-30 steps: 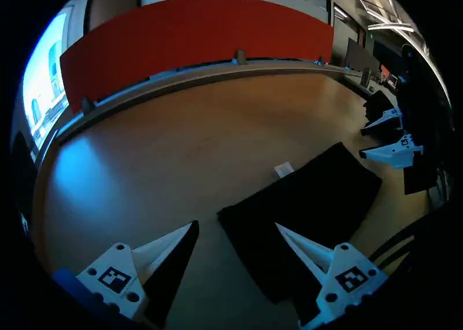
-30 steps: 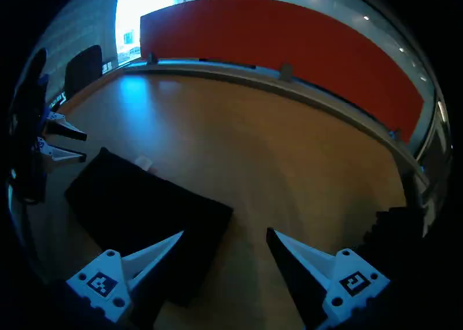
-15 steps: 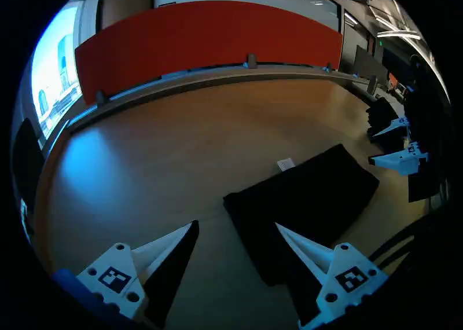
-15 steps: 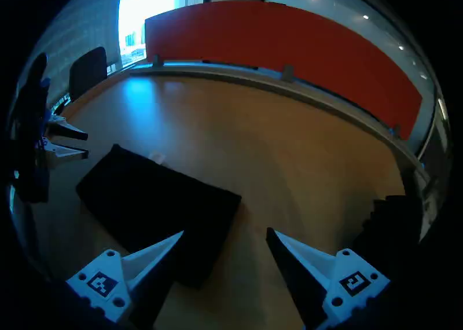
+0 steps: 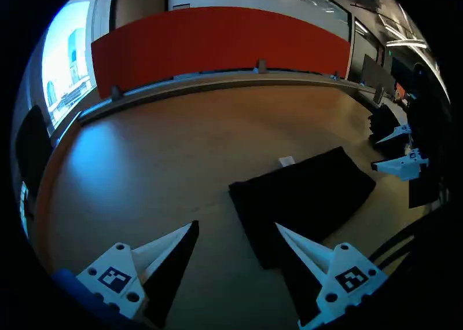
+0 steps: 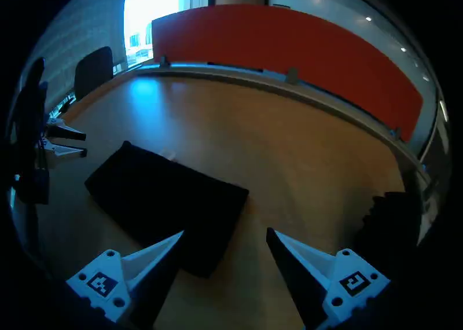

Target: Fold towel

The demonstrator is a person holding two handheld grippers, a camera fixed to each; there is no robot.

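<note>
Left gripper view, black towel [image 5: 304,200] folded flat on wooden table [image 5: 173,156], left gripper [image 5: 234,255] jaws spread, right gripper [image 6: 226,260] jaws spread, both empty.

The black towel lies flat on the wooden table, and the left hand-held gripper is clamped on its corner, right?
No: the left gripper view shows the left hand-held gripper open, clamped on nothing. The black towel does lie flat on the wooden table.
</note>
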